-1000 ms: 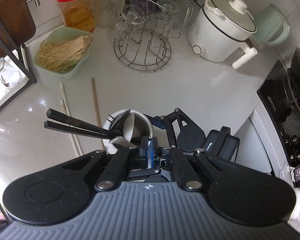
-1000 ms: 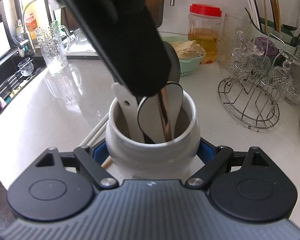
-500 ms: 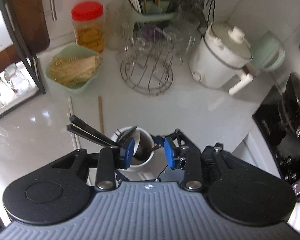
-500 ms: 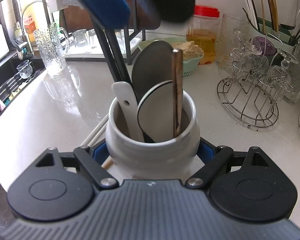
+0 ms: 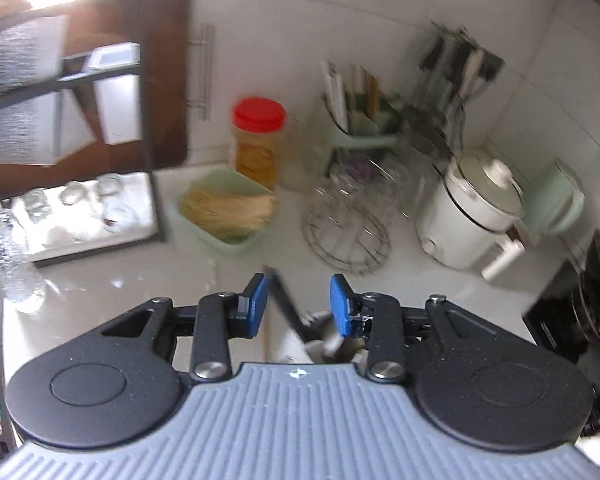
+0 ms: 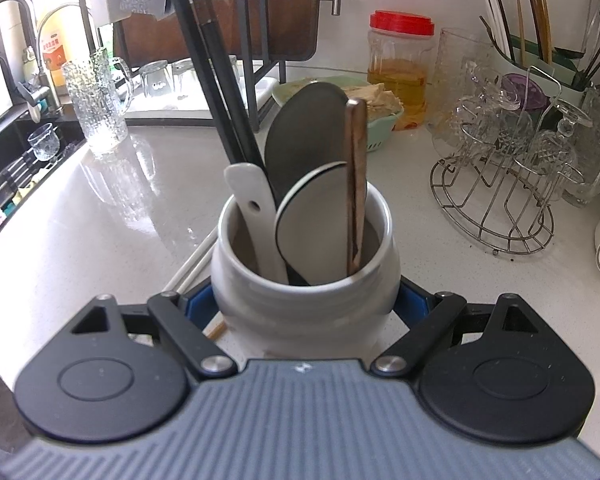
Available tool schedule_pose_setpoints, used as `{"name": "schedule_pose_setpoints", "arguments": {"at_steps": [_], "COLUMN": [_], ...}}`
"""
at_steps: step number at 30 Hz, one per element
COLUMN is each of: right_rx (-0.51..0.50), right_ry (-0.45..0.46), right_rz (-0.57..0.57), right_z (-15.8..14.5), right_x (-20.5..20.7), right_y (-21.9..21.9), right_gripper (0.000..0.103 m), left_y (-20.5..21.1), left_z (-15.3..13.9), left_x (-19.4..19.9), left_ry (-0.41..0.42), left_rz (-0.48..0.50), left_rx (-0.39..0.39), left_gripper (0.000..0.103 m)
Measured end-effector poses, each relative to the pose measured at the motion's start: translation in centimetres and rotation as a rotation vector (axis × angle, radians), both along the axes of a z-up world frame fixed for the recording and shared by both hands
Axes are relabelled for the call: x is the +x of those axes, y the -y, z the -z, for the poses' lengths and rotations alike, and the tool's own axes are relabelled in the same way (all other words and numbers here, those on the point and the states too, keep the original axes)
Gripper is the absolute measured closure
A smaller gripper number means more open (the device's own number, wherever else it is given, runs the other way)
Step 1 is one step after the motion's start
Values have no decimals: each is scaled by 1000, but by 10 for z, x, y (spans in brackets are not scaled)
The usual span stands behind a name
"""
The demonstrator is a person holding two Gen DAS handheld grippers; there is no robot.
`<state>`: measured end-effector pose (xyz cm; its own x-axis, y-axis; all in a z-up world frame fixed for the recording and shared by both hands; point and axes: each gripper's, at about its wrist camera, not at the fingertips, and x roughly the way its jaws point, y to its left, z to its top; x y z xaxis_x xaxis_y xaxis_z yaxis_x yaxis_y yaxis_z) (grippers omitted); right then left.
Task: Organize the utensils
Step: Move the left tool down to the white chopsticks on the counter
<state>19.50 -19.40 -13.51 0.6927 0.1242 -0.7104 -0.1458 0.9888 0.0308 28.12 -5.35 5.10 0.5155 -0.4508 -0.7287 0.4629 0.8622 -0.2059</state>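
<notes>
While the right gripper point(image 6: 305, 300) clamps the white ceramic utensil crock point(image 6: 305, 276) from both sides, its blue pads pressed to the crock wall at 9 and 3 o'clock, the crock stands upright on the white countertop point(image 6: 100, 216).

Crock contents, right wrist view: black chopsticks point(image 6: 216, 92) leaning toward 11 o'clock, dark spatula blade point(image 6: 304, 132) at centre, grey-faced paddle point(image 6: 312, 220) in front of it, white spoon handle point(image 6: 252, 220) at 9 o'clock, brown wooden chopstick point(image 6: 356, 184) at 3 o'clock.

Left gripper point(image 5: 299, 306): jaws parted, nothing between the pads; the left wrist view is motion-blurred. It sits above the crock, whose mouth shows low between the fingers.

Still loose on the counter: white chopsticks point(image 6: 192, 264) lying at 8 o'clock of the crock, and a wooden chopstick tip point(image 6: 217, 330) poking out beside the right gripper's left pad.

Judgement: task partly done. Several utensils are binned; at least the white pair and one wooden stick remain to be collected. The green caddy point(image 6: 540, 68) at 2 o'clock already holds other chopsticks; whether those count is unclear.
</notes>
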Motion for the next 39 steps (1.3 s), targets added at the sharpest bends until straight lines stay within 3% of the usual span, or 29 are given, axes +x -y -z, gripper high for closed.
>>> {"name": "schedule_pose_setpoints", "arguments": {"at_steps": [6, 17, 22, 27, 39], "right_rx": [4, -1, -4, -7, -14], "right_ry": [3, 2, -8, -25, -61], "right_rz": [3, 82, 115, 130, 168], "right_z": [0, 0, -1, -1, -2], "right_x": [-1, 1, 0, 2, 5], "right_y": [1, 13, 19, 19, 18], "right_gripper": [12, 12, 12, 12, 12], "left_y": [-39, -71, -68, -52, -26], "left_z": [13, 94, 141, 179, 222], "left_x": [6, 25, 46, 67, 111], "left_ry": [17, -132, -210, -237, -209], "left_rz": [-94, -183, -162, -124, -58], "left_rx": [0, -28, -27, 3, 81], "left_gripper": [63, 63, 64, 65, 72]}}
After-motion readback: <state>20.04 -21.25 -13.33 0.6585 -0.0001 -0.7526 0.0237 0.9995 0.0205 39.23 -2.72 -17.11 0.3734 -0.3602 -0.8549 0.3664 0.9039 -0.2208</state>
